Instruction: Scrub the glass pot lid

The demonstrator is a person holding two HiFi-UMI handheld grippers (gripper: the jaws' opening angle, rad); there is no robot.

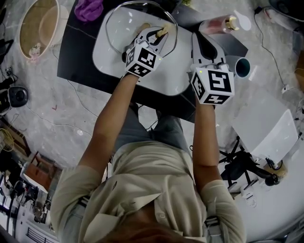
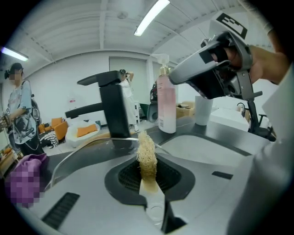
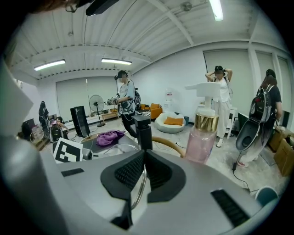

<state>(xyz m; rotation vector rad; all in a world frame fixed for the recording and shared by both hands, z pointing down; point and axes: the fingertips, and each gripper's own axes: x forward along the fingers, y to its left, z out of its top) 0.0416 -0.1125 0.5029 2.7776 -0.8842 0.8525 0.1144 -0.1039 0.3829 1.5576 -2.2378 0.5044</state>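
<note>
The glass pot lid (image 1: 127,23), with a metal rim, is held over a white basin (image 1: 108,59). My left gripper (image 1: 159,35) is shut on a tan loofah scrubber (image 1: 164,32), whose tip touches the lid near its right side. In the left gripper view the scrubber (image 2: 147,156) stands up between the jaws in front of the lid's rim (image 2: 92,143). My right gripper (image 1: 197,42) is at the lid's right edge. In the right gripper view its jaws (image 3: 140,176) are shut on the metal rim (image 3: 137,186), which is seen edge-on.
A pink soap bottle (image 1: 217,23) with a gold cap lies right of the basin. A teal cup (image 1: 242,67) is beside my right gripper. Behind the basin are a purple cloth (image 1: 89,8) and a black upright fixture (image 2: 113,110). A tan bowl (image 1: 40,23) sits at far left.
</note>
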